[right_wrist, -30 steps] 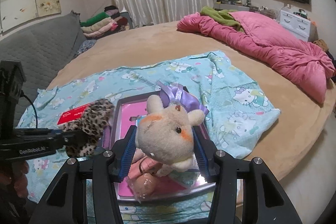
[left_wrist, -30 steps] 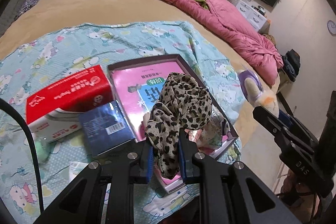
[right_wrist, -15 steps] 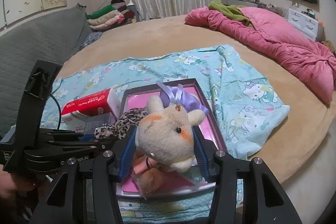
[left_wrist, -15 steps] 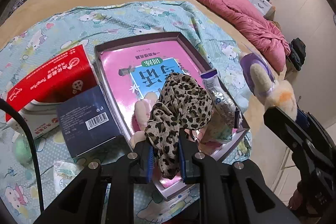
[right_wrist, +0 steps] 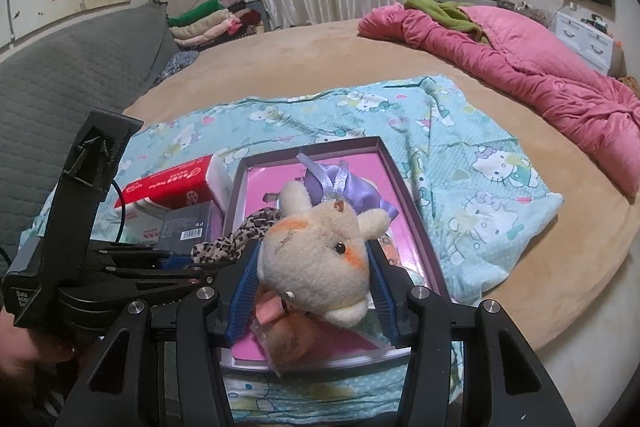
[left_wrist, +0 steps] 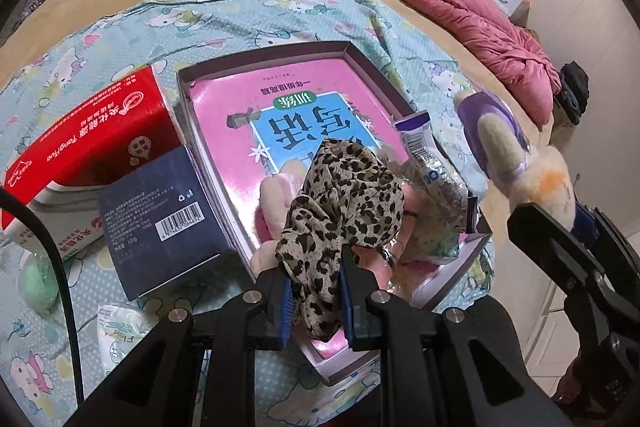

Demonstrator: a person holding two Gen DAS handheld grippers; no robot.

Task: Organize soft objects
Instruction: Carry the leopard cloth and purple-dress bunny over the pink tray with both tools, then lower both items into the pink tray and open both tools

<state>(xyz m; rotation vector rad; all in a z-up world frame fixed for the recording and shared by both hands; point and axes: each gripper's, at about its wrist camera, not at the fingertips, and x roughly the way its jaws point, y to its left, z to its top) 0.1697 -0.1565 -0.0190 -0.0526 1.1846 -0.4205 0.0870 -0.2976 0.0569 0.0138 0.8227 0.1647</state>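
Note:
My left gripper (left_wrist: 314, 297) is shut on a leopard-print scrunchie (left_wrist: 340, 203), which hangs low over the near end of a shallow purple-rimmed box (left_wrist: 280, 57). The box holds a pink book (left_wrist: 248, 107), a pale pink plush toy (left_wrist: 276, 195) and a clear packet (left_wrist: 432, 179). In the right wrist view my right gripper (right_wrist: 314, 291) is shut on a cream plush animal (right_wrist: 320, 255) with a purple bow (right_wrist: 348, 191), held above the same box (right_wrist: 400, 171). The scrunchie (right_wrist: 236, 239) and the left gripper (right_wrist: 176, 263) show at the left there.
A red tissue box (left_wrist: 88, 135), a dark blue carton (left_wrist: 160, 219), a green ball (left_wrist: 38, 279) and a white packet (left_wrist: 116, 327) lie left of the box on a cartoon-print sheet (left_wrist: 260, 11). A pink duvet (right_wrist: 520, 67) lies on the bed's far right.
The left gripper has sunk with the scrunchie and come closer over the box. The right gripper with the plush animal has hardly moved.

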